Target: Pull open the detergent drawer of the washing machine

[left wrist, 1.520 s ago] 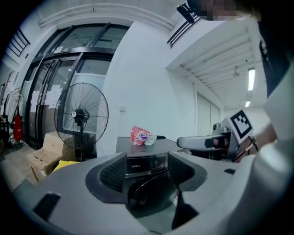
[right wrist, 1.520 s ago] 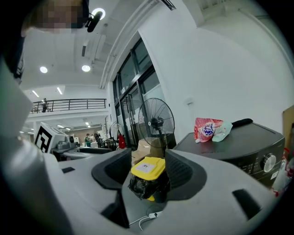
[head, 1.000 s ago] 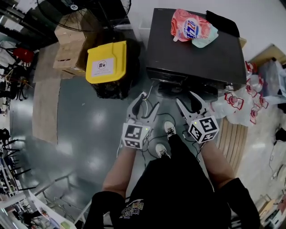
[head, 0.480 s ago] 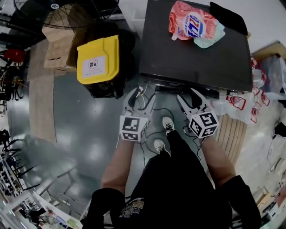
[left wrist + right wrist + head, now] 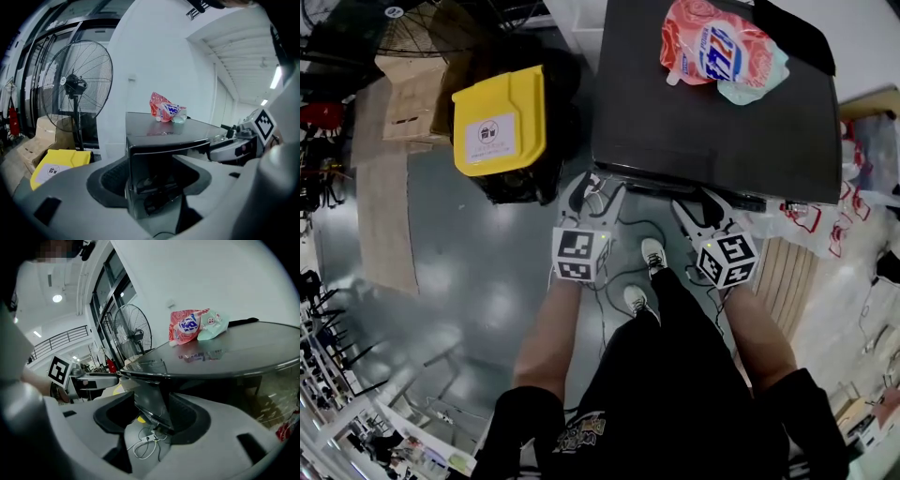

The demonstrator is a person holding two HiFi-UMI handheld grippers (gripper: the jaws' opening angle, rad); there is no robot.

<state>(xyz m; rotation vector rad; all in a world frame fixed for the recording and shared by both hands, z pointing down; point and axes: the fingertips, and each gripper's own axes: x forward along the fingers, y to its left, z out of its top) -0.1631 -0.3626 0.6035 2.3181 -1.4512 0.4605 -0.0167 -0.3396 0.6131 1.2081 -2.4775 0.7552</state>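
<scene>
Black-topped washing machine [image 5: 703, 122], standing on a glossy grey floor [image 5: 478, 272] against a white wall; upper front edge faced the person. Detergent drawer not separately distinguishable in any view; the machine's upper front strip lay just ahead of both tools. Left gripper [image 5: 595, 195], fingers spread apart, holding nothing; in the left gripper view the machine's front left corner filled the gap between them [image 5: 150, 173], contact not determinable. Right gripper [image 5: 701, 208], fingers likewise spread and empty; in the right gripper view a glossy dark panel under the front lip sat in the gap [image 5: 152, 413], apparently clear of both fingers. The two grippers were held side by side, near each other, left at the machine's left corner, right further along the front. On the machine top, toward the back: one red-and-white refill pouch [image 5: 712, 47], touching a pale green pouch [image 5: 759, 80] beside it; one black flat item [image 5: 797, 33] at the rear right corner. Left of the machine: one black bin with yellow lid [image 5: 499, 122], just beside it; behind that, cardboard boxes [image 5: 403, 94] and a standing fan [image 5: 77, 84]. On the floor below the grippers: loose white cables [image 5: 145, 441] and the person's two pale shoes [image 5: 653, 255].
</scene>
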